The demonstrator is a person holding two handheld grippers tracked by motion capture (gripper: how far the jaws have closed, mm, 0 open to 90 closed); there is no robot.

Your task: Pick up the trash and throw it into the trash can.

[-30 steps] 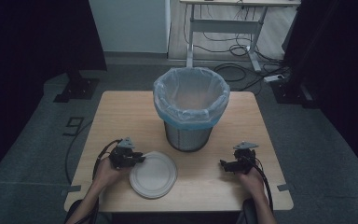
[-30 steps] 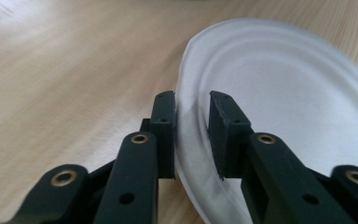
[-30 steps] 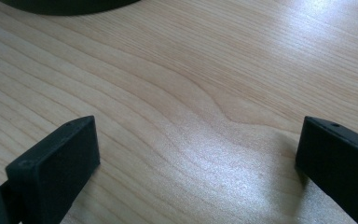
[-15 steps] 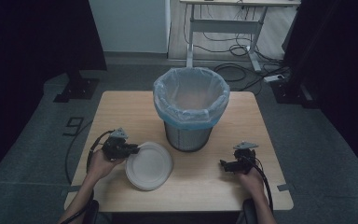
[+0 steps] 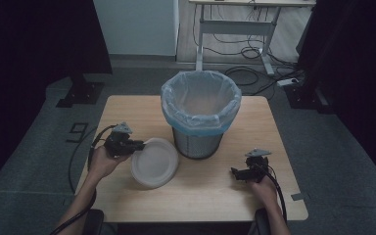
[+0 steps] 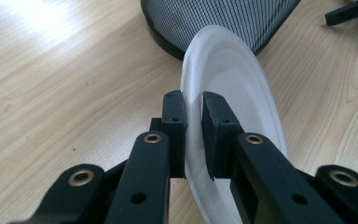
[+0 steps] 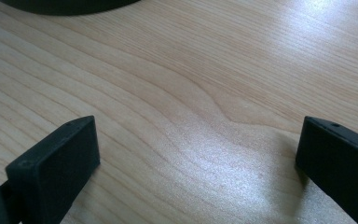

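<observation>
Plate: the white disposable plate (image 5: 154,162) is pinched by its rim in my left claw (image 5: 138,145), just left of the foot of the waste bin (image 5: 200,113).
What changed: a second ago the plate lay flat on the worktop (image 5: 210,196) with my left claw beside its edge; half a second ago the near edge had started to come up; now the whole plate is tilted and lifted on the claw side.
Left claw: its jaws have just been closing, and in the left gripper view the two black pads (image 6: 175,122) are pressed on the plate rim (image 6: 193,126), one on each face.
What that means: I judge the pick-up is made and the plate is ready to be carried to the bin; the drop itself is not yet done.
Plate's facing: in the left gripper view the plate (image 6: 235,88) stands nearly on edge, its hollow face turned toward the right jaw.
Plate's long axis: round, so no true long axis; the diameter running from the pinch points away from my claw toward the bin's base (image 6: 214,23).
Bin: mesh-walled, lined with a pale blue bag (image 5: 201,98), mouth open upward, standing mid-worktop.
Right claw: my right claw (image 5: 240,172) rests low over the worktop to the right of the bin, its jaws wide apart over bare wood (image 7: 200,116), holding nothing.
</observation>
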